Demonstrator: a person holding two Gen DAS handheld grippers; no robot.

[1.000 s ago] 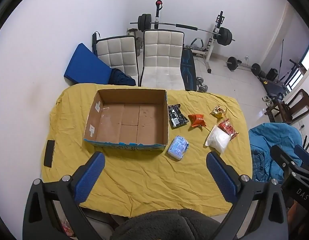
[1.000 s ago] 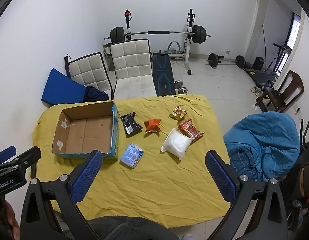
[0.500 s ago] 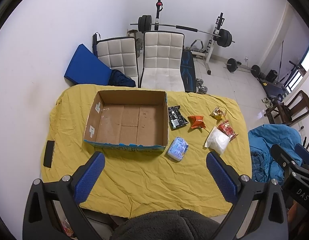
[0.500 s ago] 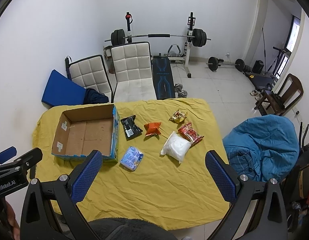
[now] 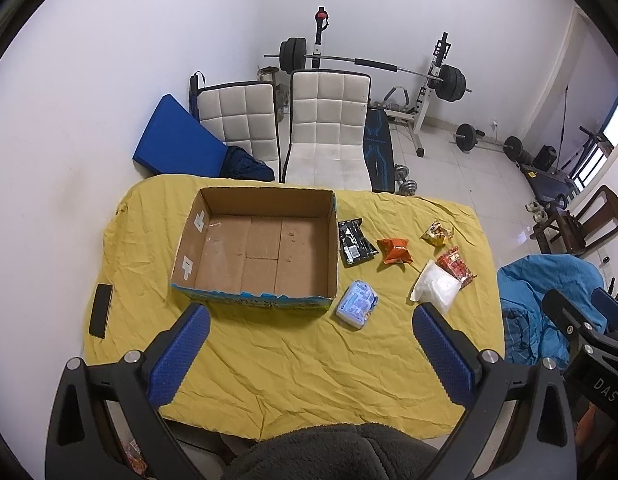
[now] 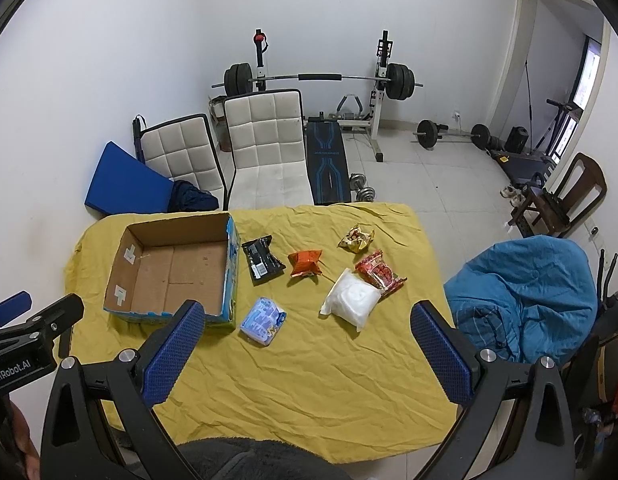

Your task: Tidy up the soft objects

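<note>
An open, empty cardboard box (image 5: 257,248) (image 6: 173,268) sits on the left of the yellow-clothed table (image 5: 309,360). Right of it lie several soft packs: a blue-white pack (image 5: 357,303) (image 6: 263,320), a black pack (image 5: 355,242) (image 6: 263,263), an orange pack (image 5: 395,251) (image 6: 305,263), a yellow pack (image 5: 436,233) (image 6: 356,238), a red pack (image 5: 455,267) (image 6: 379,274) and a white bag (image 5: 435,288) (image 6: 352,298). My left gripper (image 5: 309,354) and right gripper (image 6: 307,350) are open, empty, held high above the table's near edge.
A black phone (image 5: 100,311) lies at the table's left edge. Two white chairs (image 5: 329,128) and a blue pad (image 5: 175,144) stand behind the table, with a barbell rack (image 6: 321,80) beyond. A blue beanbag (image 6: 525,296) sits to the right.
Both grippers have risen and drawn back a little, so the table looks slightly smaller. Nothing on the table has moved.
</note>
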